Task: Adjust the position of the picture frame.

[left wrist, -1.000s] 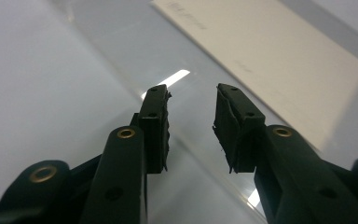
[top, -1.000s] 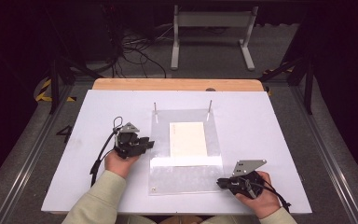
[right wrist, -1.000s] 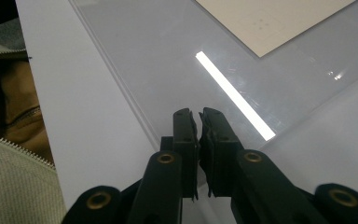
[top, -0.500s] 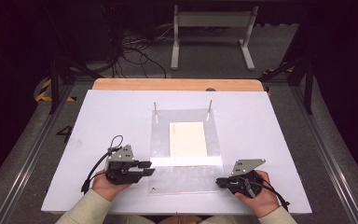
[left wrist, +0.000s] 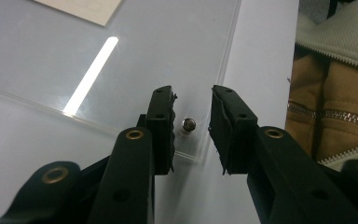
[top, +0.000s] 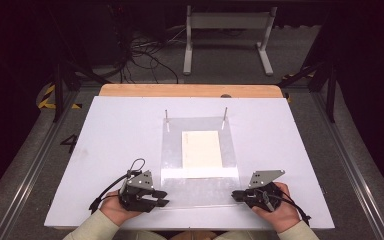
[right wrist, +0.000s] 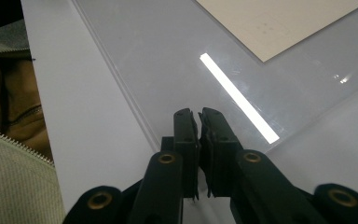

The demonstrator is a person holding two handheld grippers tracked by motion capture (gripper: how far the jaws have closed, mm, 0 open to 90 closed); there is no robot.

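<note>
Dark floor and cables lie beyond the white table [top: 110, 150], where a clear sheet [top: 200, 187] lies flat with a cream paper [top: 201, 154] near its middle and two pegs [top: 166, 115] standing at its far edge. Both hands sit at the sheet's near corners. The left gripper [top: 161, 198] has its jaws spread part way; they have just been closing, with a small peg [left wrist: 188, 124] at the sheet's corner between them but not yet pinched. The right gripper [top: 235, 195] has its jaws pressed together at the sheet's other near corner, and I cannot tell whether the thin edge is caught between them.

My worry is that the left jaws close a little off line and nudge the sheet sideways, sliding the paper. If the right jaws hold only air, the sheet could swing about the far pegs.

From the high view you get both hands, the paper and the far pegs at once. Look along the left gripper view and the near peg stands clear between the fingers [left wrist: 161, 126]; the right gripper view shows its shut fingers [right wrist: 188, 140] against the sheet's edge
</note>
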